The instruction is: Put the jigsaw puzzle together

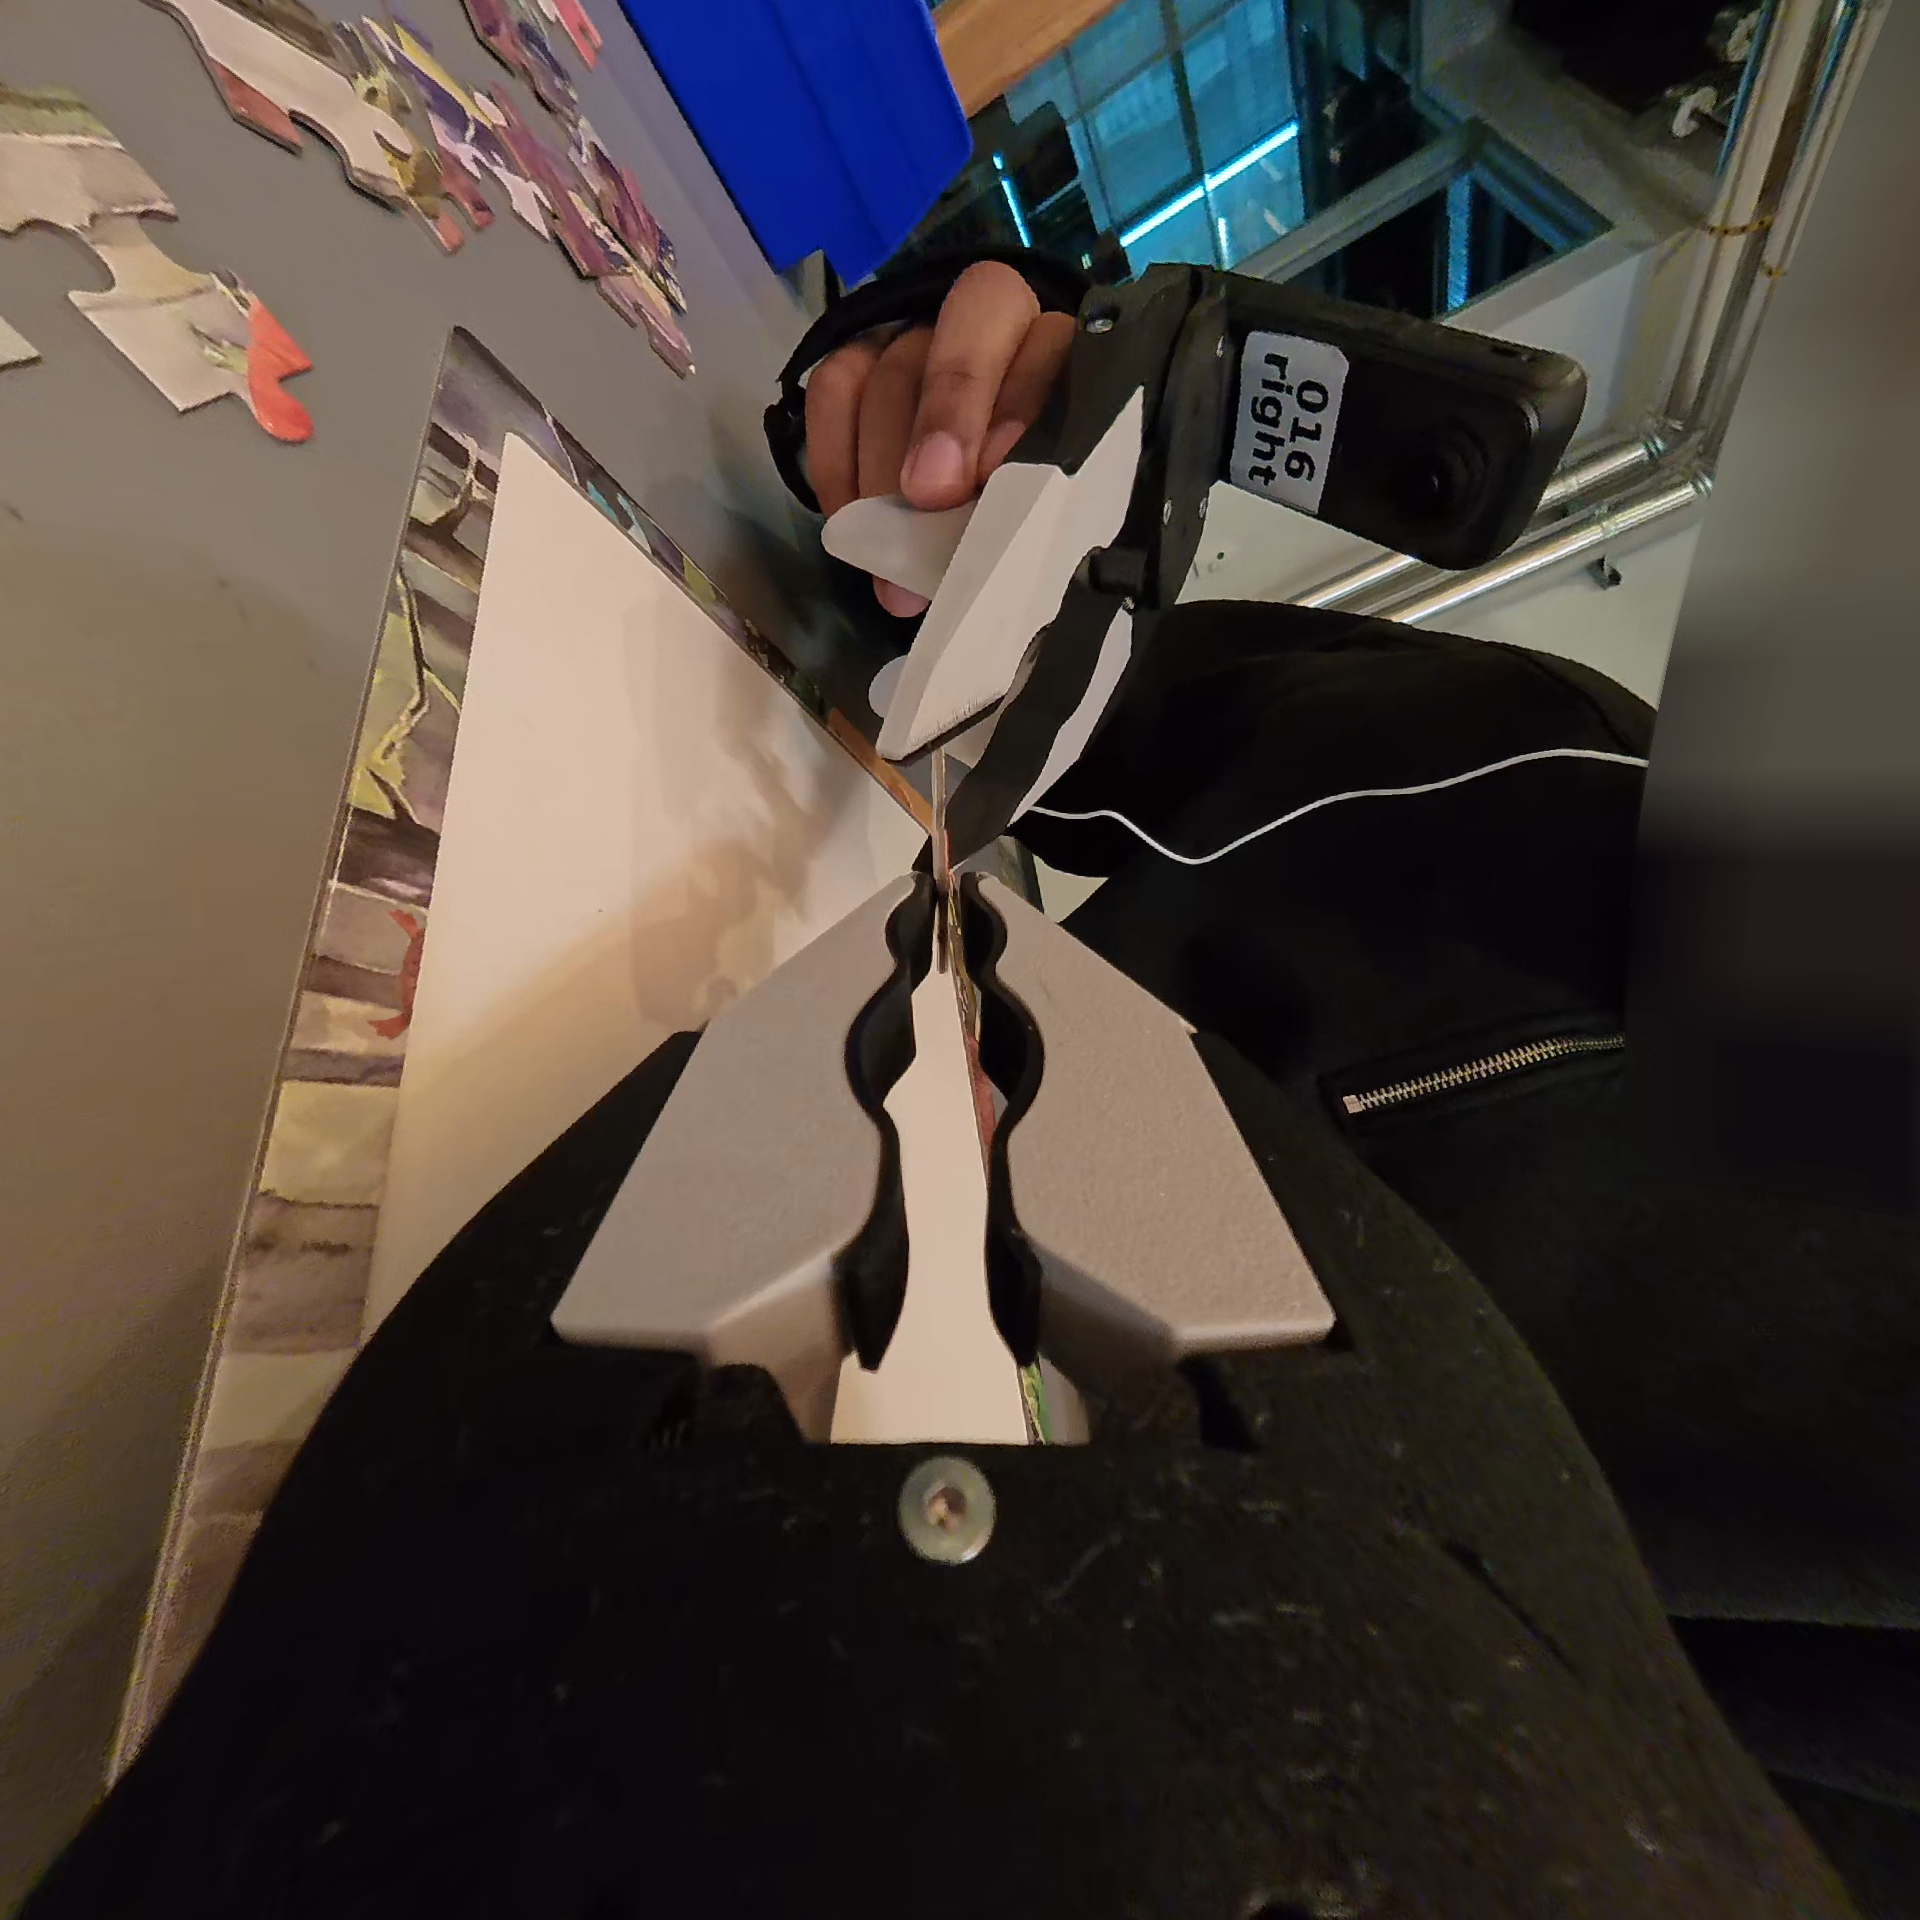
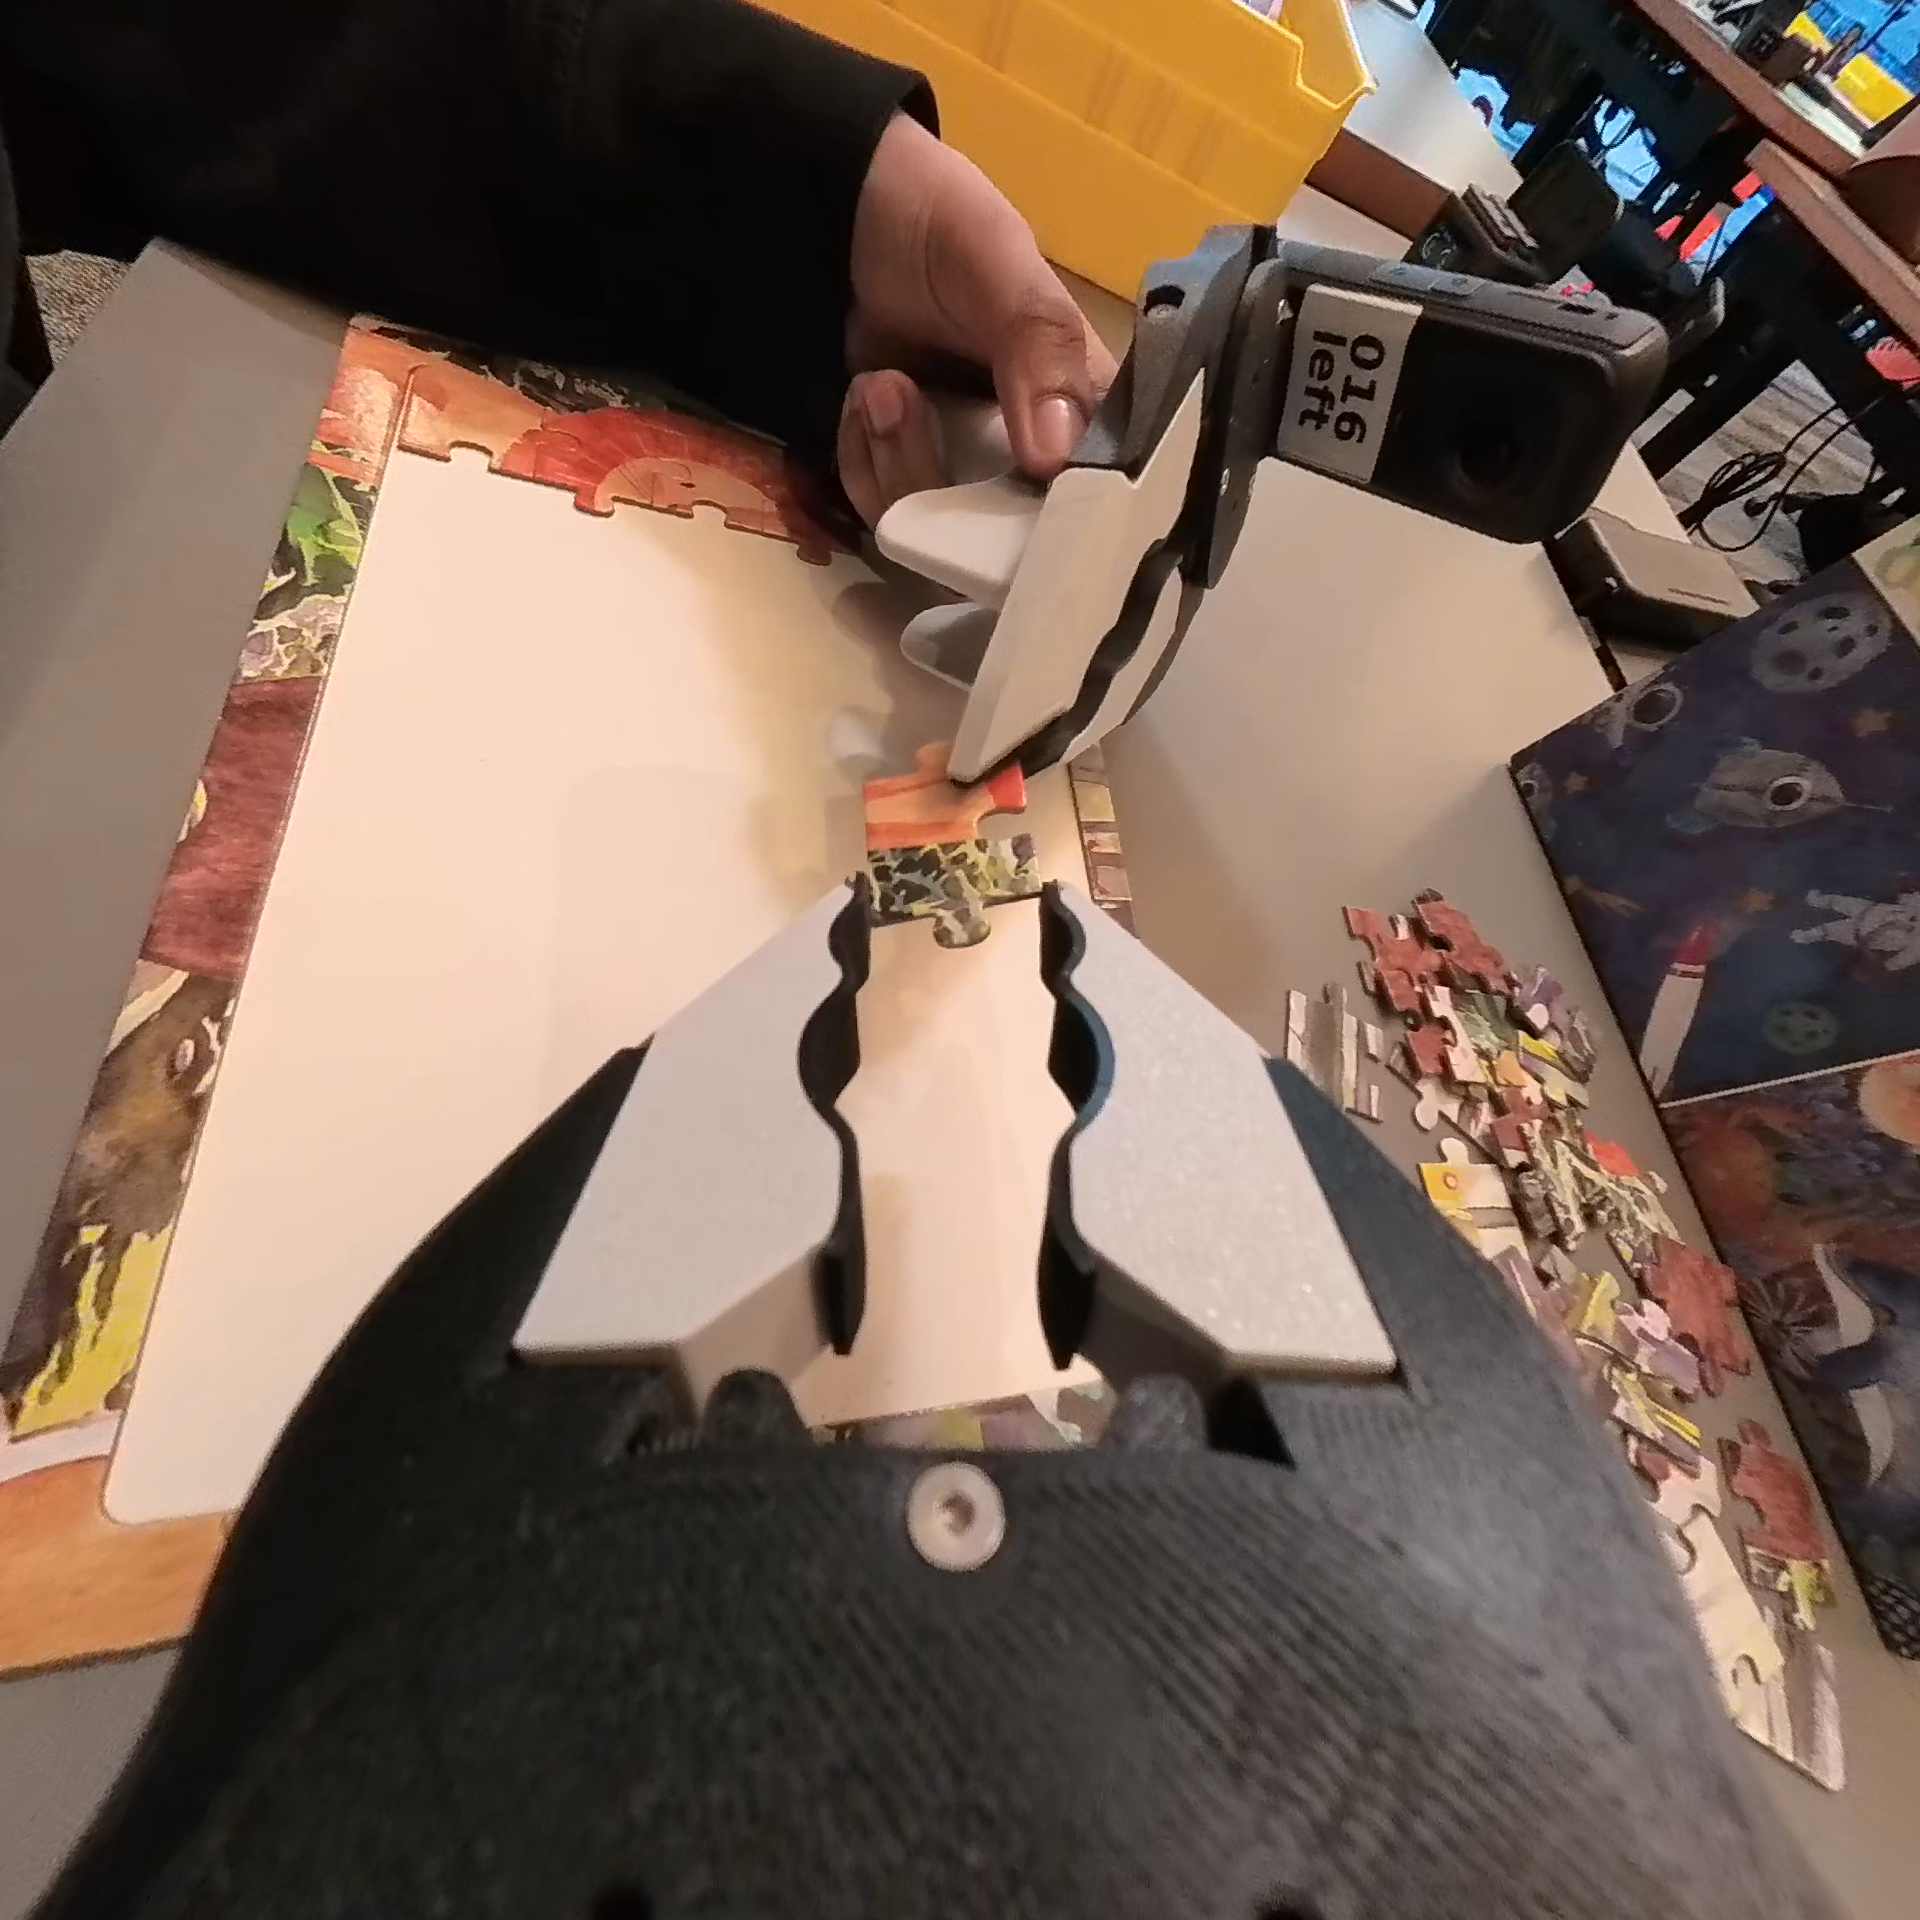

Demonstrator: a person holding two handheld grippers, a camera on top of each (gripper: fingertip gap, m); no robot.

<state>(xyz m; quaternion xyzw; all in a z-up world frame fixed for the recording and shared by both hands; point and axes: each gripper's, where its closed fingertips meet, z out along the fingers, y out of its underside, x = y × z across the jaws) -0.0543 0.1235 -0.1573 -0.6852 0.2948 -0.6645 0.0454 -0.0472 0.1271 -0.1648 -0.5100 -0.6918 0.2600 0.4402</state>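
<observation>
Loose pieces [image 2: 1538, 1174] beside puzzle tray [image 2: 260, 790].

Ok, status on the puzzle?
Left gripper shut on orange piece. Right gripper open, straddling adjoining green piece. Both over the white tray. Nothing in the way.

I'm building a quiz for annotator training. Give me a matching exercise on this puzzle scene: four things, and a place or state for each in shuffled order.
Things
1. orange-and-green puzzle piece
2. heap of loose pieces
3. yellow bin
4. puzzle frame

Places or states
A. beyond the person's hand
B. pinched at its orange end by the left gripper
C. on the grey table, right of the frame
D. lying flat, white middle almost bare

Pairs: 1-B, 2-C, 3-A, 4-D
</observation>
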